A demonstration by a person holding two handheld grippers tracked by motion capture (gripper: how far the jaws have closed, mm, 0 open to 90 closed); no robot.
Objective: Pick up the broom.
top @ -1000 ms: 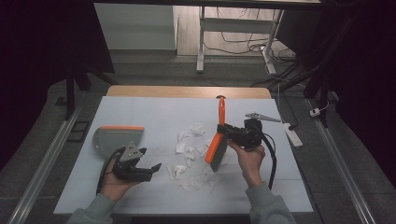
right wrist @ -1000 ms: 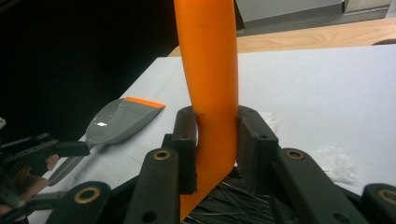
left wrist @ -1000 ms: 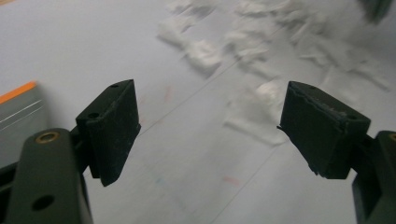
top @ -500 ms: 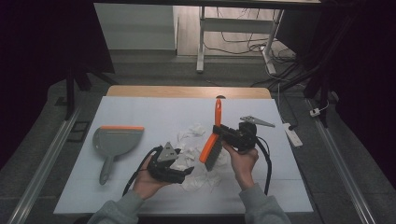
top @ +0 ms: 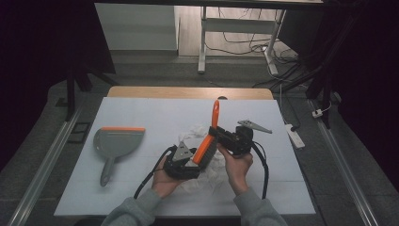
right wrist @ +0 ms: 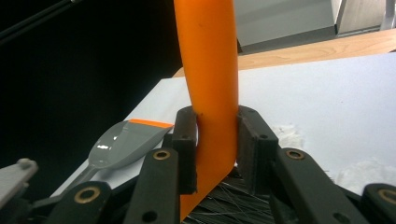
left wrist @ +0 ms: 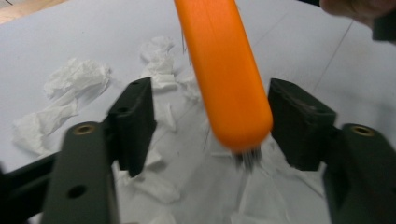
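An orange brush [top: 214,117] with dark bristles stands tilted over a heap of crumpled white paper [top: 195,132]. My right gripper [top: 215,137] is shut on its handle; in the right gripper view both pads clamp the orange handle [right wrist: 210,56] at my right gripper [right wrist: 217,140]. My left gripper [top: 195,160] has just been closing around the brush's lower end. In the left gripper view the orange brush head [left wrist: 224,79] sits inside my left gripper [left wrist: 217,119], with a gap to each pad. Paper scraps [left wrist: 70,88] lie beneath.
A grey dustpan with an orange lip [top: 117,141] lies on the left of the white table top [top: 141,108], also seen as the dustpan [right wrist: 123,147]. The wooden far edge [top: 188,92] borders the top. A white power strip [top: 294,134] lies off the right edge.
My left hand has moved right, from beside the dustpan to the brush's lower end, and its jaws have narrowed. The right hand and brush have drifted slightly left.
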